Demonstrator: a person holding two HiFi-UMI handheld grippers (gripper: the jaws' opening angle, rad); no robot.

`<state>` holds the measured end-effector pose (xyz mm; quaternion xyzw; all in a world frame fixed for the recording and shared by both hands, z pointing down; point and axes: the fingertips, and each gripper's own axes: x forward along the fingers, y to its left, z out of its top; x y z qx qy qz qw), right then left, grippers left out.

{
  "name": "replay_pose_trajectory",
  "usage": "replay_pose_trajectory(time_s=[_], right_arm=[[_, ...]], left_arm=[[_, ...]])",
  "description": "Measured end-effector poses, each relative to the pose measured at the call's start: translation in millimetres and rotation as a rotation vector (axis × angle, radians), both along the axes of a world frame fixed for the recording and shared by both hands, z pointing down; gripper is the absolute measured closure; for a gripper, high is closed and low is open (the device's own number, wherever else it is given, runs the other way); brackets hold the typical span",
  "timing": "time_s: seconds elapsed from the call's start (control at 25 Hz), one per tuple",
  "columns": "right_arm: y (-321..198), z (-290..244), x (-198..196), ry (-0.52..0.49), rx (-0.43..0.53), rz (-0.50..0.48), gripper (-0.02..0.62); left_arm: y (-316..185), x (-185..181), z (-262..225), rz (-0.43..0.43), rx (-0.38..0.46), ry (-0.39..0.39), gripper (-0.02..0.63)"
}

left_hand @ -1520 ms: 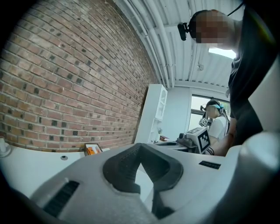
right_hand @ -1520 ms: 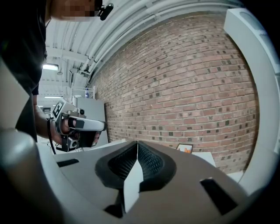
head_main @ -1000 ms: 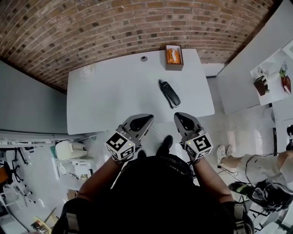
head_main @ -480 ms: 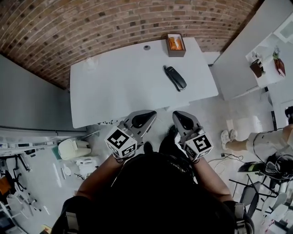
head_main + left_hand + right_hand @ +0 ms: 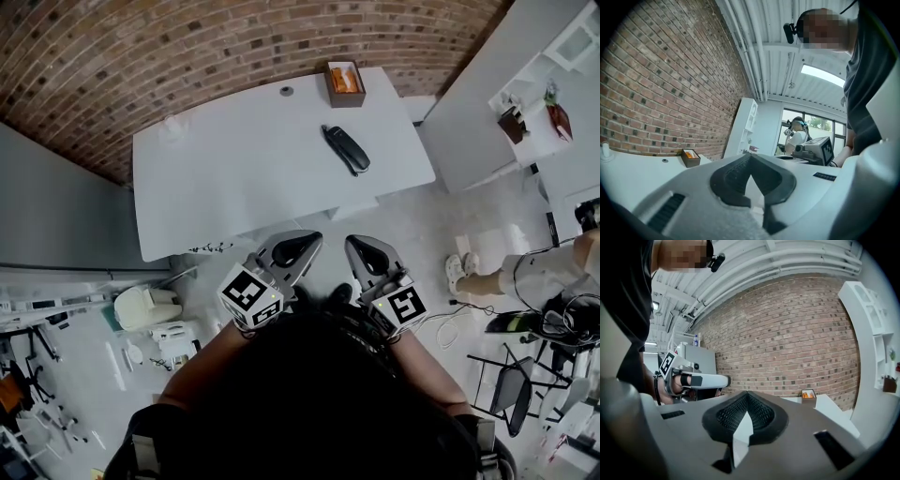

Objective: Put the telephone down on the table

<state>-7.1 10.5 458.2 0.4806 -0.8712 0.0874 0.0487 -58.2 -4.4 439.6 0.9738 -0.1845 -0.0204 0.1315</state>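
- While the telephone [image 5: 346, 150] lies flat on the white table [image 5: 234, 178] just as it did a second ago, the table now sits higher in the head view. Both grippers hang over the pale floor [image 5: 450, 216], clear of the table's near edge, where their tips overlapped that edge before.
- We see the telephone keep its place on the right part of the table. It lies slanted, a little nearer to us than the small brown box [image 5: 343, 82] with orange contents at the far edge, and nothing touches it.
- We hold the left gripper [image 5: 302, 247] and the right gripper [image 5: 359, 251] side by side close in front of our chest, much as before. Their tips point toward the table and lean slightly toward each other, with the marker cubes nearest us.
- We find the left gripper's jaws closed together with nothing between them. Its view looks across the tabletop to the box and the brick wall [image 5: 187, 56].
- We find the right gripper's jaws pressed together as well, and empty. The left gripper shows at the left of the right gripper view.
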Motion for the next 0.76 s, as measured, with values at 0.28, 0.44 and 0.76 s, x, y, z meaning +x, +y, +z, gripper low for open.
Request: replay_pose_trajectory(time_s=[0.28, 0.44, 0.76], right_arm=[[5.1, -5.1, 4.9, 0.013, 0.01, 0.001, 0.58], [7.5, -7.5, 3.2, 0.023, 0.018, -0.001, 0.58], [11.7, -10.2, -7.9, 0.036, 0.027, -0.005, 0.58]], left_arm=[[15.0, 4.6, 6.4, 0.009, -0.018, -0.004, 0.6], [16.5, -0.8, 5.6, 0.003, -0.015, -0.002, 0.6], [23.8, -9.4, 5.3, 0.017, -0.014, 0.0, 0.6]])
